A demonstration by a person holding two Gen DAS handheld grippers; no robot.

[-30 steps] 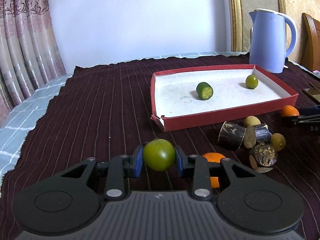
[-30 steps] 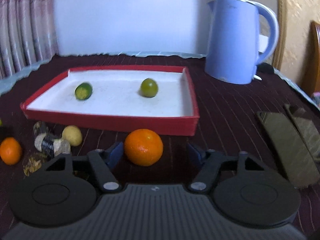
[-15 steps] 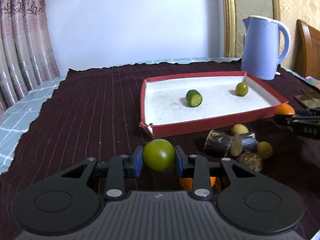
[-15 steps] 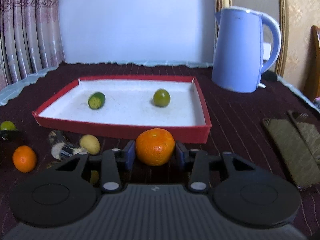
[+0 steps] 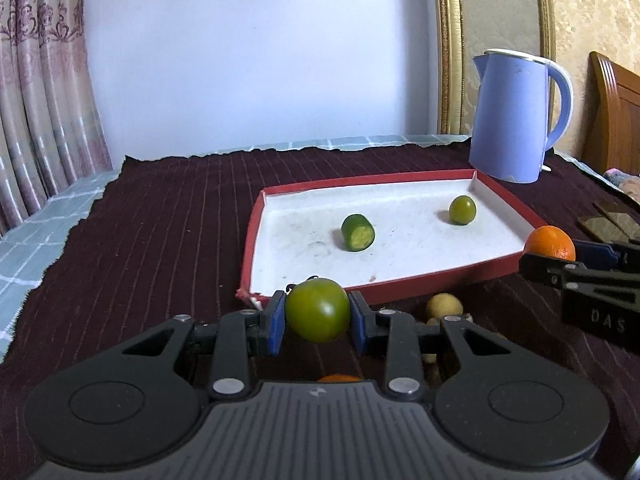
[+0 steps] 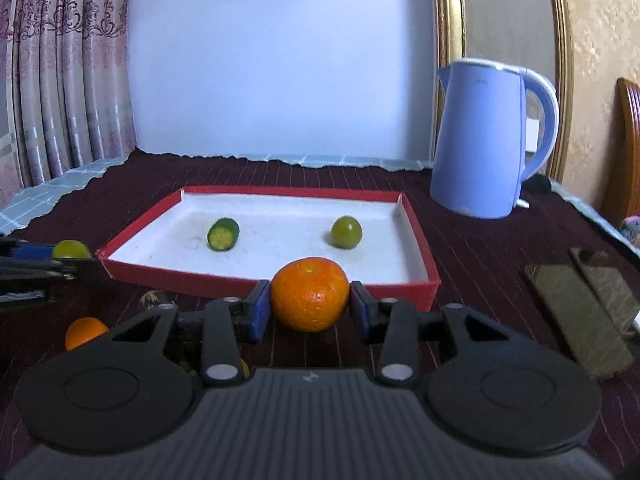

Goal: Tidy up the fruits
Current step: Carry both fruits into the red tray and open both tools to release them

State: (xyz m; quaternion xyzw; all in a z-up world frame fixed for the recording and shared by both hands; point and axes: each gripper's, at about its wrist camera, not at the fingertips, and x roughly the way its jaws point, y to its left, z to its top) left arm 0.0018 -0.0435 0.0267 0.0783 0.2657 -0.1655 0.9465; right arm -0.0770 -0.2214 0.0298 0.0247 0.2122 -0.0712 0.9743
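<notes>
left tongs (image 5: 317, 325): clenched on green tomato (image 5: 317, 309), now lifted, closer to red tray (image 5: 420, 275) near-left corner than 1 s ago
tray: holds cut green piece (image 5: 357, 232), small green fruit (image 5: 462, 210)
right tongs (image 6: 309, 315): open 1 s ago, now clamped on orange (image 6: 309, 294), raised at tray front wall
next: likely both drop into tray
table: loose fruit left, second orange (image 6: 85, 332)

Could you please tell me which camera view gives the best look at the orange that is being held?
The right wrist view shows it best: the orange sits centred and whole between the blue pads of the right gripper. In the left wrist view, the same orange is small at the right edge, partly hidden behind the right gripper.
</notes>
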